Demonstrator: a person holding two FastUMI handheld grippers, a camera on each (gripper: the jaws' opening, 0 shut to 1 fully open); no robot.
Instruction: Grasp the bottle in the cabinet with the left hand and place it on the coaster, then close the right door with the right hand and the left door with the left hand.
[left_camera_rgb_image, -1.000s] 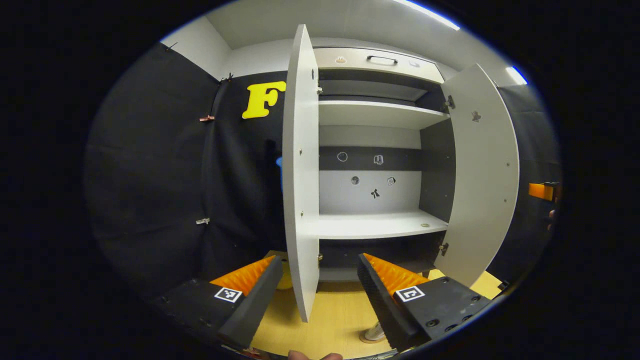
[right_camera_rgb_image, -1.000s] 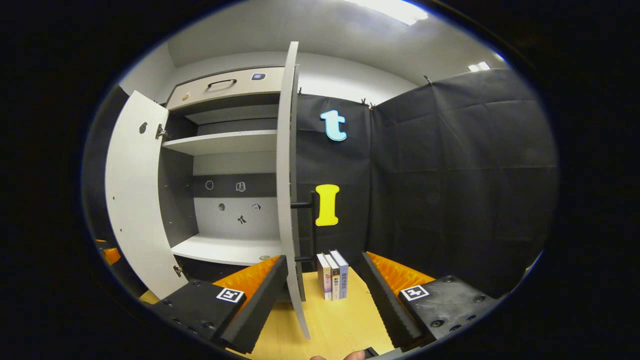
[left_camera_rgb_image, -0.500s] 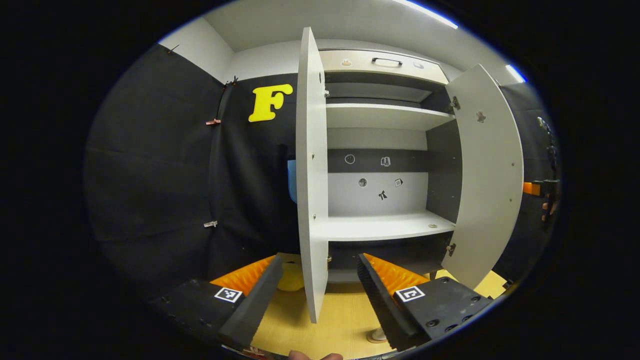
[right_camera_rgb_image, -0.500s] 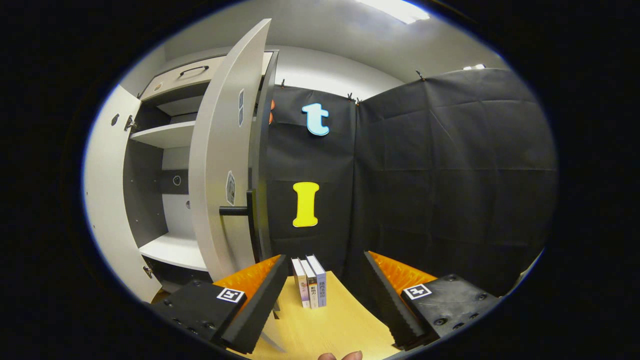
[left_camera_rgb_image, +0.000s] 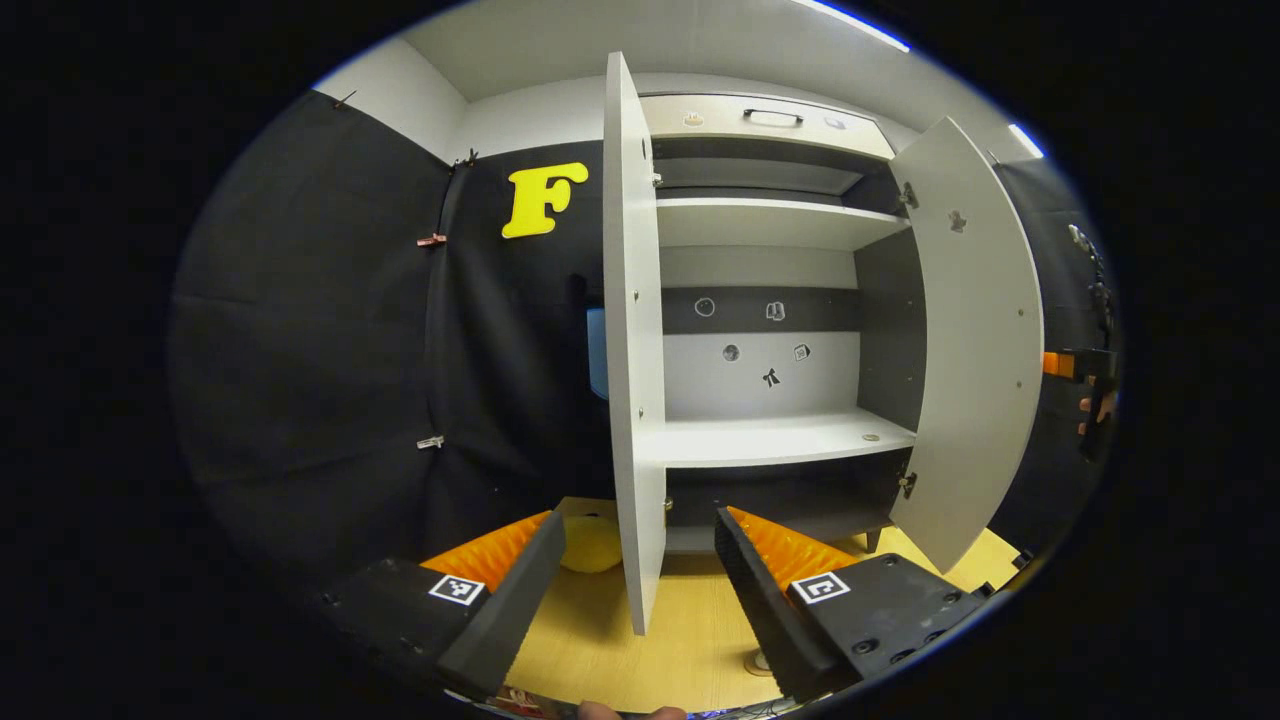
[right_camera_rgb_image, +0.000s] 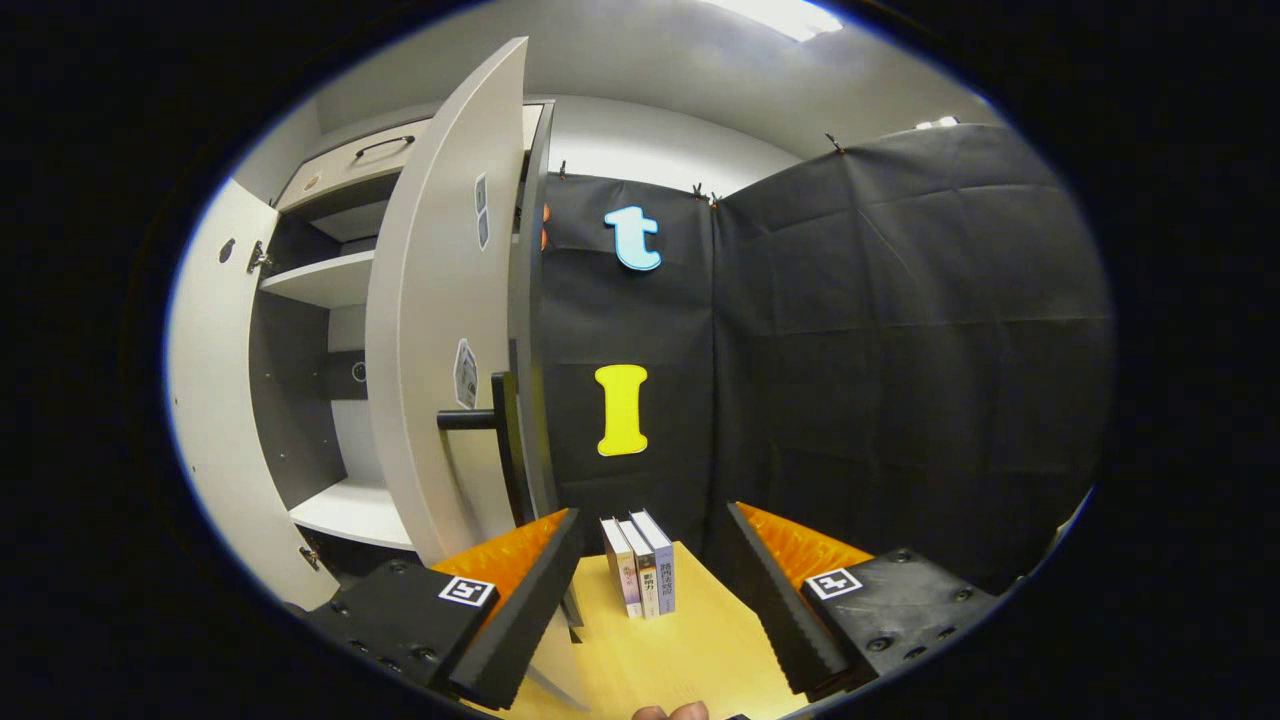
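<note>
I could read nothing: the print on the book spines was too small for me.

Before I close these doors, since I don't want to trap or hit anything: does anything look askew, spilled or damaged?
Nothing stands out. Both cabinet doors, left and right, hang straight on their hinges; the shelves sit level with no spill; three books stand upright on the table. Both grippers, left and right, are open.

The cabinet is faced squarely from near in the left gripper view, obliquely (rightward) in the right gripper view.
</note>
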